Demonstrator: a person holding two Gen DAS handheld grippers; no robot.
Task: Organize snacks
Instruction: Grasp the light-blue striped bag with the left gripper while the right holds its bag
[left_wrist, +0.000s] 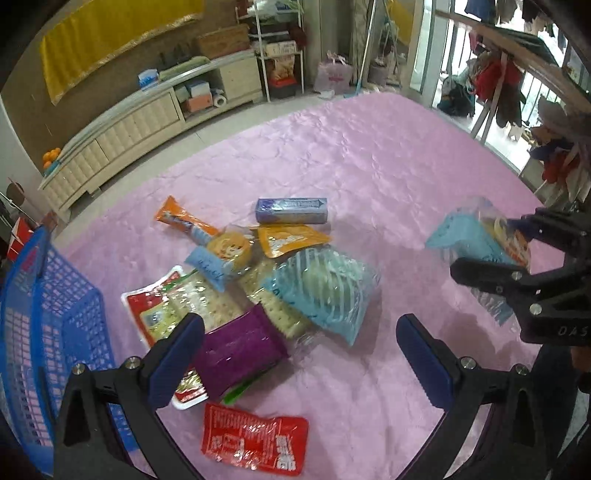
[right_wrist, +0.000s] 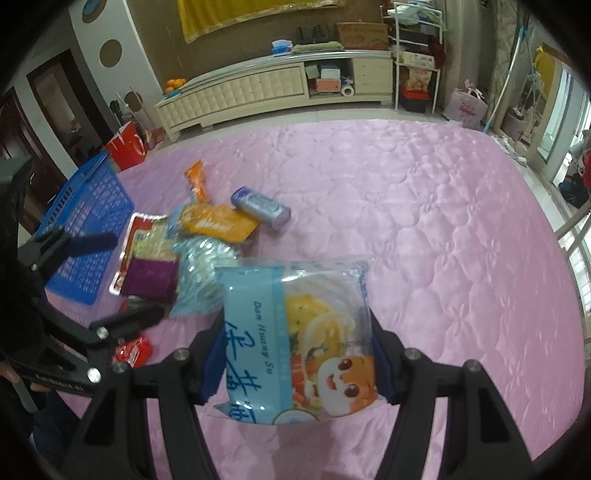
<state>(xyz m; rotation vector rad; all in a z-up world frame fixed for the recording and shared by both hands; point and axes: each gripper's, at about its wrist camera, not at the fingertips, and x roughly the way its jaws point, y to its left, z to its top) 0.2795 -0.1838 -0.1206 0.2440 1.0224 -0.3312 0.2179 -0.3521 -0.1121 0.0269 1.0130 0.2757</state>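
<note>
**Two tongs above a snack pile on a pink bed**

Right tongs (right_wrist: 297, 354) are clamped on a light-blue snack packet (right_wrist: 295, 339), held clear of the pink quilted bed (right_wrist: 424, 221). Left tongs (left_wrist: 299, 354) stand wide apart with nothing between them, above the heap: purple packet (left_wrist: 236, 350), red sachet (left_wrist: 255, 441), striped blue bag (left_wrist: 325, 291), orange pouch (left_wrist: 288, 240), blue box (left_wrist: 291, 210). Blue basket (left_wrist: 44, 325) sits at the heap's left.

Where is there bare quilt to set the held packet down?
The pink quilt lies bare right of the grey-blue tube and beyond it toward the cabinet. It is crowded between the blue basket and the snack pile. The right tongs grip the light blue packet; the left tongs are open.
</note>
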